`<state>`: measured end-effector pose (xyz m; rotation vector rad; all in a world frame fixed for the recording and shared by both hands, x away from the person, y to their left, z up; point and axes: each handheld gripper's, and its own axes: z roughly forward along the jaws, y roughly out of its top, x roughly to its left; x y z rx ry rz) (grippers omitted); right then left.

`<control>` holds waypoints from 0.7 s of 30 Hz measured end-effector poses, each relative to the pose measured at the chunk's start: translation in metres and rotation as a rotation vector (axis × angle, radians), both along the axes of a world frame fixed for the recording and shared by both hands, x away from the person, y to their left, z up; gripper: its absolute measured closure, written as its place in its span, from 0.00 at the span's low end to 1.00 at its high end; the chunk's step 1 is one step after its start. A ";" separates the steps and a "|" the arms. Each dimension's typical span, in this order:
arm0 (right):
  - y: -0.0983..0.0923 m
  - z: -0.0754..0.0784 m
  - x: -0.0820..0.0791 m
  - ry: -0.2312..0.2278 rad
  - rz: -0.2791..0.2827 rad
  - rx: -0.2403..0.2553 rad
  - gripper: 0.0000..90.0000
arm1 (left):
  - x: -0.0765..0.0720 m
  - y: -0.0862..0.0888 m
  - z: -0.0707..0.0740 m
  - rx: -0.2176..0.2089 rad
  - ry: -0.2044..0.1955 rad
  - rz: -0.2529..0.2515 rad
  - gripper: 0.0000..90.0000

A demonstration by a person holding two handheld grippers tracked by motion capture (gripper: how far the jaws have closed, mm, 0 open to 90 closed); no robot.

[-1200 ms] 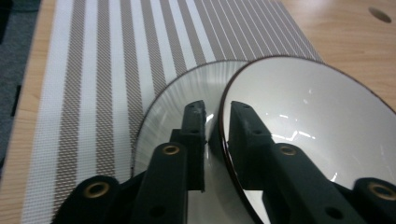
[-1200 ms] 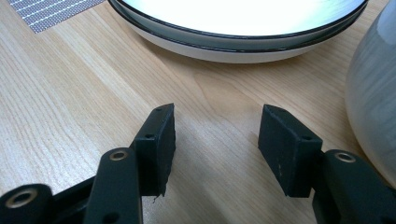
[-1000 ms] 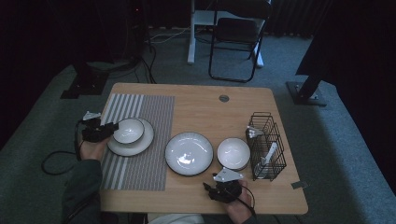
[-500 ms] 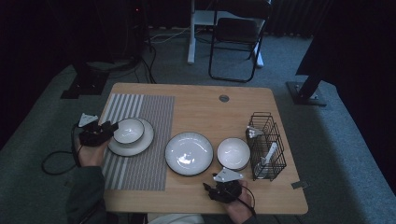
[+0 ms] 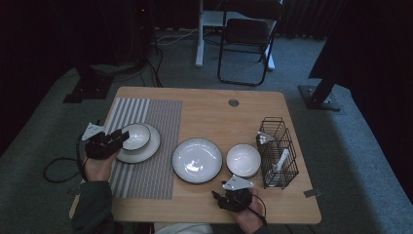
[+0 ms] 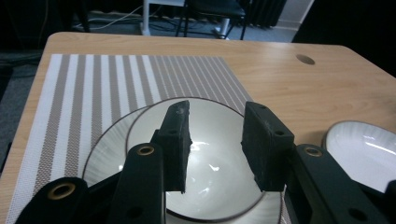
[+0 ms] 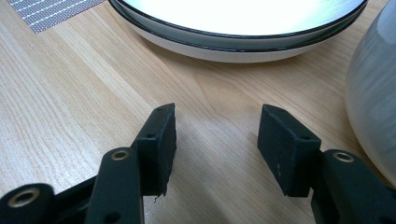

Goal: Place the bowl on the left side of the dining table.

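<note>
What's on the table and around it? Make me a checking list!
Surface: wooden table, striped placemat on its left part.
Job's things: small bowl sits on a plate on the placemat.
Clutter: big plate, second bowl, wire basket holding white utensils.
Grippers: left gripper open at the small bowl's rim, jaws just opened, nothing pressed; right gripper open over bare wood.
Cables: black cable loops on the floor at left.
Surroundings: folding chair, grey carpet, dark room.

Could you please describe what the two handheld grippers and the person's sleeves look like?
Both the left gripper and the right gripper are black, with two flat rectangular jaws on arms fastened with brass-coloured rivets. Each carries a pale grey three-cornered plate on top and trails a black cable. The left sleeve looks dark grey-green.
</note>
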<state>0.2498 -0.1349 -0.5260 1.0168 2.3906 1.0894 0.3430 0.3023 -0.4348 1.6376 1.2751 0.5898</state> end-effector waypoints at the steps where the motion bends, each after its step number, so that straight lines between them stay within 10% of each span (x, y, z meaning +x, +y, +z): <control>1: 0.000 0.000 0.000 0.000 0.001 0.000 0.51 | -0.001 -0.001 0.000 -0.003 -0.001 -0.003 0.69; 21: 0.000 0.000 0.000 0.002 0.015 -0.001 0.49 | -0.005 -0.029 -0.004 0.030 0.022 -0.097 0.67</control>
